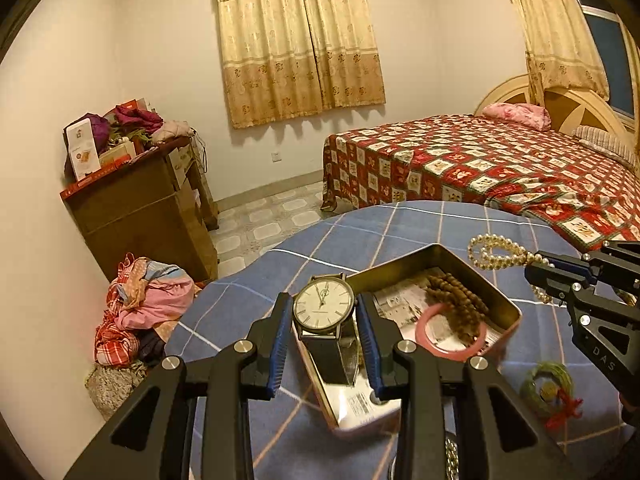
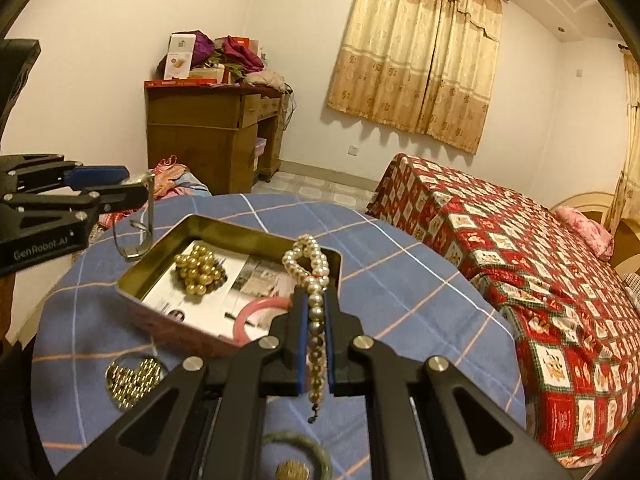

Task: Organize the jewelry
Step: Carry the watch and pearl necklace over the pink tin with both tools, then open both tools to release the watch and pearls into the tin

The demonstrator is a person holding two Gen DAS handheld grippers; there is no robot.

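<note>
My left gripper (image 1: 324, 303) is shut on a wristwatch (image 1: 323, 307) with a white dial and dark strap, held above the near end of an open gold tin (image 1: 440, 249). In the right wrist view the watch (image 2: 150, 200) shows edge-on in the left gripper (image 2: 134, 186), its strap hanging. My right gripper (image 2: 315, 300) is shut on a pearl strand (image 2: 308, 260), lifted over the tin (image 2: 160, 246). From the left, the pearls (image 1: 496, 256) loop out of the right gripper (image 1: 534, 271). The tin holds a pink bangle (image 1: 424, 334), brown beads (image 1: 456, 300) and gold beads (image 2: 198, 272).
The tin rests on a round table with a blue checked cloth (image 2: 400, 280). On the cloth lie a green woven ring with a red knot (image 1: 548, 390) and a gold bead bracelet (image 2: 132, 380). Beyond are a bed (image 1: 500, 168), a wooden desk (image 1: 140, 200) and a clothes pile (image 1: 140, 312).
</note>
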